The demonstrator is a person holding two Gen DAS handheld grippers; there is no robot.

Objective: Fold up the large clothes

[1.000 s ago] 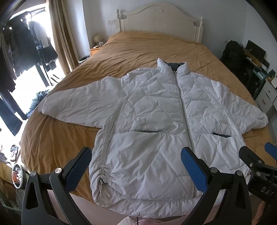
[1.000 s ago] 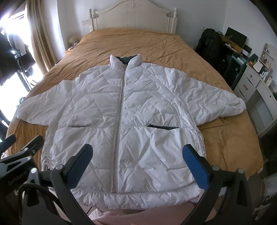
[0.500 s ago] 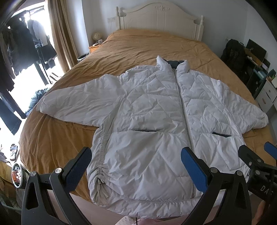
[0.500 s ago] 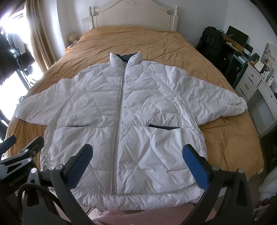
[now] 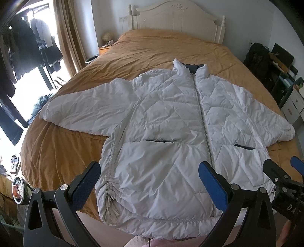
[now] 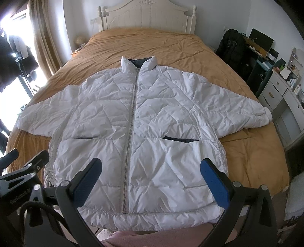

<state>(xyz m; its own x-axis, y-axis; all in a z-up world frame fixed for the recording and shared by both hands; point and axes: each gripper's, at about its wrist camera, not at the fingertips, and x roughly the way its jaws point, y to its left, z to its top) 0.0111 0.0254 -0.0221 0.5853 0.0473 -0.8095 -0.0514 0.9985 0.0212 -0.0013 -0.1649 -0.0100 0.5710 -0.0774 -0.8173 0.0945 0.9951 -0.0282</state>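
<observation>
A white quilted puffer jacket (image 5: 171,123) lies flat and zipped on the bed, front up, collar toward the headboard, both sleeves spread out. It also shows in the right wrist view (image 6: 136,129). My left gripper (image 5: 150,178) is open and empty, above the jacket's hem at its left half. My right gripper (image 6: 152,174) is open and empty, above the hem near the zipper's lower end. Each gripper's side shows in the other's view, the right one at the right edge (image 5: 281,176), the left one at the left edge (image 6: 24,167).
The bed has a mustard-yellow cover (image 6: 152,45) and a white headboard (image 6: 146,17). A window with a curtain and hanging dark clothes (image 5: 24,49) is on the left. A black backpack (image 6: 231,45), desk and white drawers (image 6: 281,95) stand on the right.
Both views have shifted slightly, so the jacket sits a little lower in the frames. The jacket itself has not moved. Both grippers stay open.
</observation>
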